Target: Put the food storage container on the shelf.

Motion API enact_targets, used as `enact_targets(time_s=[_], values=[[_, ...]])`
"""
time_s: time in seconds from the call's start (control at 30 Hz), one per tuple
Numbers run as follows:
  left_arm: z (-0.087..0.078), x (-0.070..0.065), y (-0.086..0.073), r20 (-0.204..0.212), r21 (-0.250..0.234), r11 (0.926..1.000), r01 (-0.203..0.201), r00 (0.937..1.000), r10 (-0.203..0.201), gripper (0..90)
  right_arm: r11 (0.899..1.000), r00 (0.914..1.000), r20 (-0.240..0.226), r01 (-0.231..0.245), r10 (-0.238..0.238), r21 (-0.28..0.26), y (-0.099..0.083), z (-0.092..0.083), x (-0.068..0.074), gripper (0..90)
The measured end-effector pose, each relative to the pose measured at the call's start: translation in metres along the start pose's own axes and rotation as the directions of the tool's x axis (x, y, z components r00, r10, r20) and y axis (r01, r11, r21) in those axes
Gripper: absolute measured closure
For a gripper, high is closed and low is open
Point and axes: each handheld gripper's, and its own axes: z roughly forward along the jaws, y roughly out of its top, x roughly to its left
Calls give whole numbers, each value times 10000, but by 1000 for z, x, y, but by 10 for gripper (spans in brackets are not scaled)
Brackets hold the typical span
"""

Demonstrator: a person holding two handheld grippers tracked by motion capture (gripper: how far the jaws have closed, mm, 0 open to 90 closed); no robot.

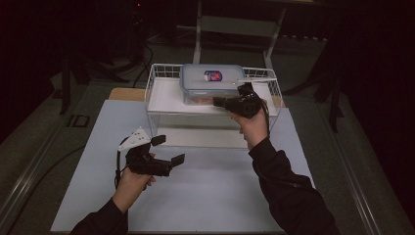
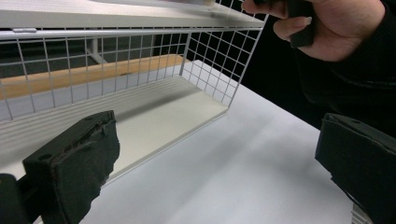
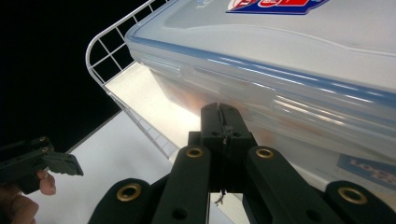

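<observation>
Two grippers noted. Our right gripper (image 1: 219, 102), jaws pressed together and empty, points at the near long side of the box (image 1: 212, 81) on the rack's (image 1: 156, 93) top shelf. Left gripper (image 1: 168, 150) hangs wide open, empty, well apart, low.

Left tongs (image 1: 169, 149) spread wide, right tongs (image 1: 219, 102) closed

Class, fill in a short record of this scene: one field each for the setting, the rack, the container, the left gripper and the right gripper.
Setting: white table, dark room
Rack: white wire shelf rack, two levels
Container: clear plastic box with blue-trimmed lid and a sticker, on the rack's top shelf
Left gripper: jaws wide apart, held above the table in front of the rack, gripping nothing
Right gripper: jaws closed together, tip at the box's front side
</observation>
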Motion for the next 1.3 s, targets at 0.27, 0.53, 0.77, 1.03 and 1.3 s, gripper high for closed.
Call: enact_targets(time_s=[0.27, 0.53, 0.77, 1.03, 1.3], values=[[1, 0, 0, 32, -24, 10000, -11, 10000, 11, 0, 9998, 9999, 39, 150, -151, 139, 6, 10, 5, 899], [-3, -2, 1, 57, -145, 9997, -219, 9997, 220, 0, 9984, 9983, -232, 532, -536, -191, -2, -4, 18, 683], [-9, -4, 4, 76, -413, 9985, -354, 9993, 357, 0, 9902, 9895, -704, 1217, -1265, -684, -19, -26, 38, 239], [-7, -14, 6, 603, -353, 9955, -877, 9941, 897, 0, 9862, 9803, -1315, 1351, -1471, -958, -54, -42, 37, 143], [-1, -21, 1, 999, -23, 9948, -1022, 9898, 1019, 0, 9829, 9761, -1303, 1641, -1740, -835, -90, -48, 31, 141]])
